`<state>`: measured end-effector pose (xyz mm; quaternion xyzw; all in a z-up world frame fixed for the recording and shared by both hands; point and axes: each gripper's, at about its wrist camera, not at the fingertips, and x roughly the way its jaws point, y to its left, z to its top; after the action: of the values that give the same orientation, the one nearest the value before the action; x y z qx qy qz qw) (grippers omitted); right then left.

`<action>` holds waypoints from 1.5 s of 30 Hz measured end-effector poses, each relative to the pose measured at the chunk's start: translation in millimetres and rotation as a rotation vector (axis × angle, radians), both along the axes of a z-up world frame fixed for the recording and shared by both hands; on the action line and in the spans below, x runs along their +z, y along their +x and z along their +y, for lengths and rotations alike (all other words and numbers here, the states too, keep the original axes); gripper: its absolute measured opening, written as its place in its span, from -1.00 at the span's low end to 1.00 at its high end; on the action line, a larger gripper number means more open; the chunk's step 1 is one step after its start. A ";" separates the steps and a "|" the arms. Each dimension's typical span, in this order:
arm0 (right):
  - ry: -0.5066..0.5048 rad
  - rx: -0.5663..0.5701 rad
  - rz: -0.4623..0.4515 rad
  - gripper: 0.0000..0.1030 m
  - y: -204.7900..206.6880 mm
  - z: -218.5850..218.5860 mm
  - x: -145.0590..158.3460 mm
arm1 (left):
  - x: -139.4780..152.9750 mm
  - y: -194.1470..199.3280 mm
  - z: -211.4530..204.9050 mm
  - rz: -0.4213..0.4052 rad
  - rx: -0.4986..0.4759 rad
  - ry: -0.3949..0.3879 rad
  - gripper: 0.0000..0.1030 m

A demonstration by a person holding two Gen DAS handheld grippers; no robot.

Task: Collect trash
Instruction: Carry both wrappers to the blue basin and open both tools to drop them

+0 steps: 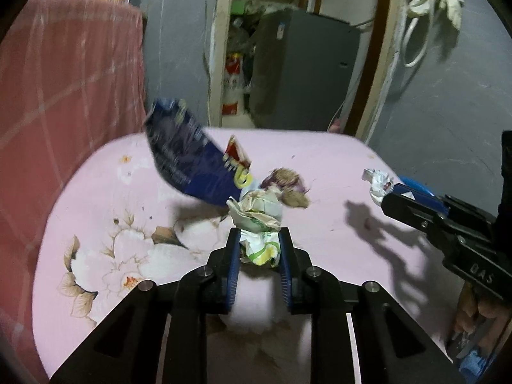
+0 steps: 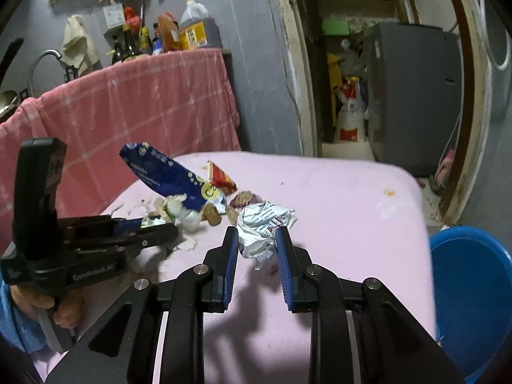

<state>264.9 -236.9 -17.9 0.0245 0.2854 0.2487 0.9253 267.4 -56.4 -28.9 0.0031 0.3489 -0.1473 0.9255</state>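
In the left wrist view, a crumpled green-and-white wrapper [image 1: 260, 233] is pinched between the fingers of the left gripper [image 1: 258, 249] above the pink floral worktop [image 1: 105, 224], with a blue snack bag [image 1: 185, 160] and a purple-brown wrapper [image 1: 286, 188] just beyond it. In the right wrist view, a crumpled silver wrapper [image 2: 262, 224] is clamped between the fingers of the right gripper [image 2: 257, 246] over the same worktop, and a blue bin [image 2: 473, 288] is seen beside the worktop's right edge.

A dark blue wrapper [image 2: 166, 176] with yellow print lies on the pink, flower-patterned worktop [image 1: 105, 256] beside a blue bucket [image 2: 473, 288].
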 end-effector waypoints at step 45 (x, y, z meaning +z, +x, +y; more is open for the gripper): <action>0.132 -0.550 -0.268 -0.56 -62.8 -221.2 38.6 | 59.9 5.6 -246.3 -0.182 -0.310 -0.165 -0.63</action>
<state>202.1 -458.1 20.7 0.1280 0.1269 0.0081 0.9836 272.9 -302.7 31.0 -0.0059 0.2461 -0.3155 0.9164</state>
